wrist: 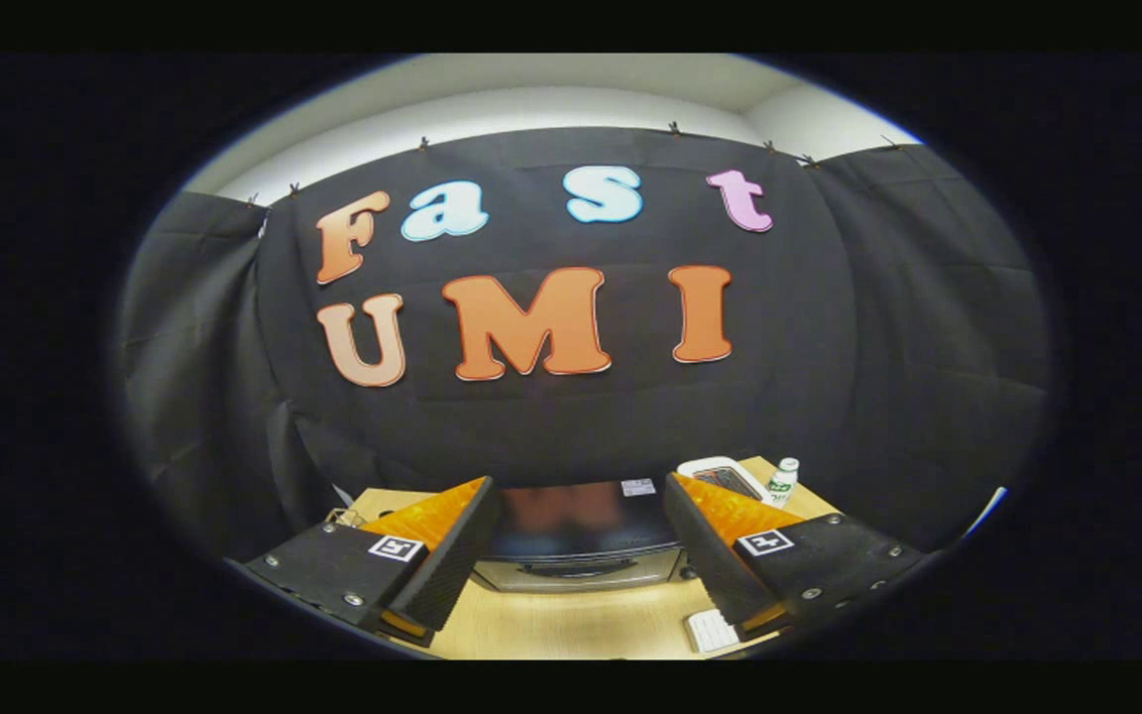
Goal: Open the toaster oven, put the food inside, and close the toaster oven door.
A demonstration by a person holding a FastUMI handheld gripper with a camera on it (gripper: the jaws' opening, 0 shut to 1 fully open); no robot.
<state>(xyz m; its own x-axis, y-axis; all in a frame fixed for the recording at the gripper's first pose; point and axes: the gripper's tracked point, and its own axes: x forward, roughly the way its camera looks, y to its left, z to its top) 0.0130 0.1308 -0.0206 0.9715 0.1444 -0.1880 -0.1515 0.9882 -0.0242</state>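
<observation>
Gripper (579,555) fingers spread wide, holding nothing, aimed high over the boxy black-and-silver toaster oven (581,545), which sits straight ahead on the wooden table (581,625), door shut, long side facing the gripper.

Gripper view | rides on gripper (579,555), faces forward, level | toaster oven (581,535) near, between spread fingers | booth wall far
</observation>
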